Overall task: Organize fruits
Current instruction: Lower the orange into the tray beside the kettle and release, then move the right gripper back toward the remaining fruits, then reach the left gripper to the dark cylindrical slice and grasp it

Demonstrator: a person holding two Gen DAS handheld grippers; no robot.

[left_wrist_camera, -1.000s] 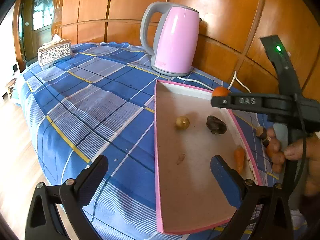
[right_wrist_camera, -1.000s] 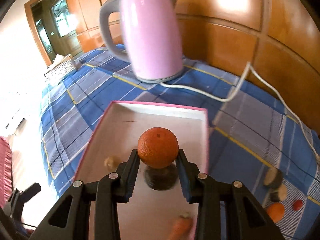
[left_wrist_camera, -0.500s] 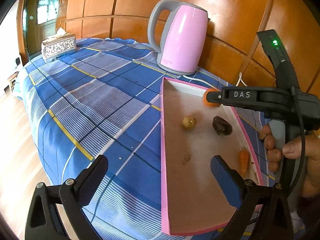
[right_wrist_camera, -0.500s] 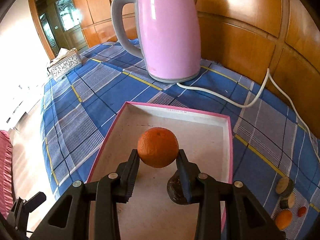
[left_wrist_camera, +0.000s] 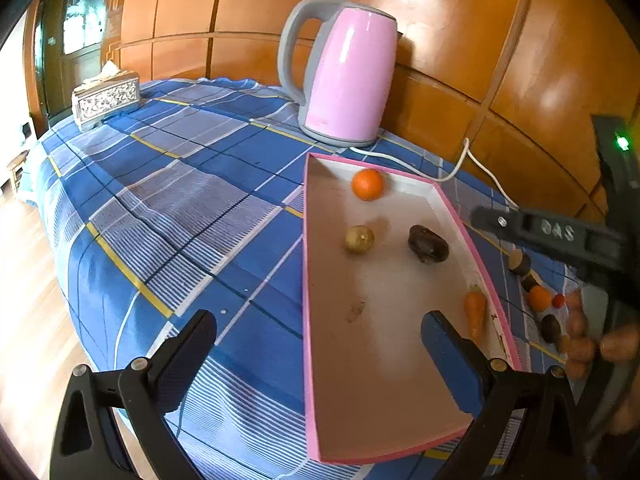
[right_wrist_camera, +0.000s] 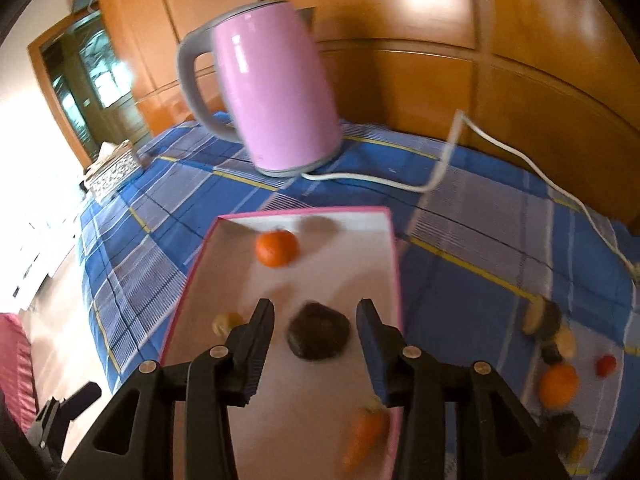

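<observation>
1. Inside the pink-rimmed tray [left_wrist_camera: 306, 280], far end: orange [left_wrist_camera: 367, 184] lying free, touching no finger.
2. Right hand-held gripper [right_wrist_camera: 316, 320]: angled downward over the tray; its jaws have just been opening and stand apart with nothing gripped; dark fruit [right_wrist_camera: 318, 336] seen on the tray floor between the fingers.
3. Left hand-held gripper [left_wrist_camera: 316, 340]: angled downward, jaws wide apart, empty, straddling the tray's near left edge.
4. Also in the tray: yellowish round fruit [left_wrist_camera: 359, 239], carrot [left_wrist_camera: 475, 312].
5. Checked surface [left_wrist_camera: 180, 208], right of the tray: several more small fruits [right_wrist_camera: 558, 384].
6. Behind the tray: pink kettle [left_wrist_camera: 344, 76].
</observation>
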